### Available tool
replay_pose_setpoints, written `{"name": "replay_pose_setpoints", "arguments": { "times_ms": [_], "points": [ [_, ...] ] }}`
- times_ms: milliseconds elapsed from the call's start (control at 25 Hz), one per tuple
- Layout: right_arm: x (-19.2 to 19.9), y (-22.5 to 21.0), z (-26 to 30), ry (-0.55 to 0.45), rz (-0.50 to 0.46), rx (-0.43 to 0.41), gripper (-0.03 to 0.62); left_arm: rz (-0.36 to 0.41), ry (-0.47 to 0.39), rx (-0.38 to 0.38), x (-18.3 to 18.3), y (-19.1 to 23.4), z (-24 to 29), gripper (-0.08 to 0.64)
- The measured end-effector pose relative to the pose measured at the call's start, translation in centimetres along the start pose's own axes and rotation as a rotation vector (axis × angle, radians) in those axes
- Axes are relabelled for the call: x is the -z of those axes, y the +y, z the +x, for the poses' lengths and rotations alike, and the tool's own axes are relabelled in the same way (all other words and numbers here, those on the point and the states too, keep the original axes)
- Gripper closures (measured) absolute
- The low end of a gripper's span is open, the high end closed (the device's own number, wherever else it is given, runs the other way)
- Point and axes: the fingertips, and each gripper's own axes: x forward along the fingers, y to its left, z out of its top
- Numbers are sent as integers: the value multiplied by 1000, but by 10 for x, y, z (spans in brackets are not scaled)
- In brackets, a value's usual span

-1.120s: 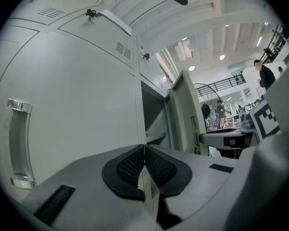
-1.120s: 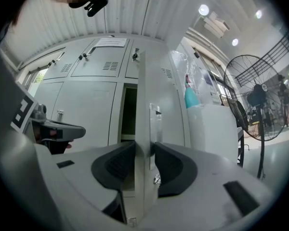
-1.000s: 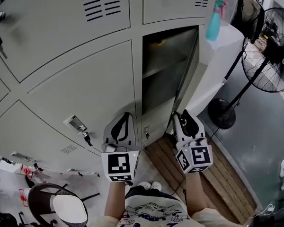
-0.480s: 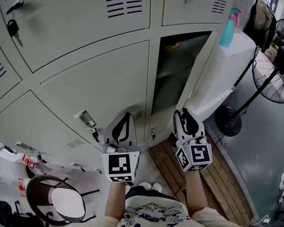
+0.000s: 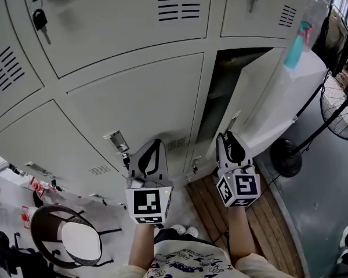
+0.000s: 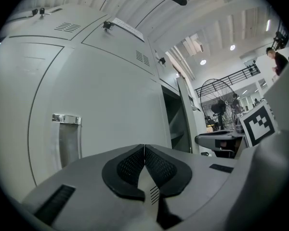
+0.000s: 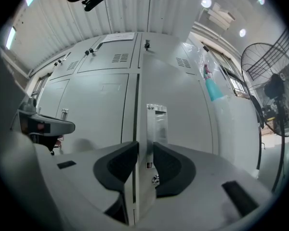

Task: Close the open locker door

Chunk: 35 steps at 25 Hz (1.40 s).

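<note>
Locker door (image 5: 267, 103) half open, far right. Right tool (image 5: 229, 136) jaws have just been closing; they pinch door edge. Left tool (image 5: 152, 145) clenched, empty. We hold tight, swing door slowly left till flat shut.

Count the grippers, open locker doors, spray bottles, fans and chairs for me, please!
grippers: 2 (left gripper, right gripper)
open locker door: 1
teal spray bottle: 1
standing fan: 1
chair: 1
Total: 6

Wooden slat floor (image 5: 264, 222); standing fan (image 5: 342, 117); round chair (image 5: 75, 243).
</note>
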Motion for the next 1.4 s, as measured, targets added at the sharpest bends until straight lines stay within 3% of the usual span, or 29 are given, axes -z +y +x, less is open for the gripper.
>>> {"name": "replay_pose_setpoints", "arguments": {
  "times_ms": [680,1240,1320,1360,1400],
  "points": [
    [3,14,37,4,-10,-59,504,14,5,-82,-2,22,-12,557],
    [5,19,57,5,-2,-109,512,37,-2,-98,-9,22,-6,557],
    [5,16,60,4,-1,-93,542,39,-7,-104,-11,23,-5,557],
    [6,13,61,5,0,-78,598,39,-9,-106,-11,24,-5,557],
    [6,10,62,6,3,-69,598,39,-10,-108,-12,23,-4,556]
  ]
}}
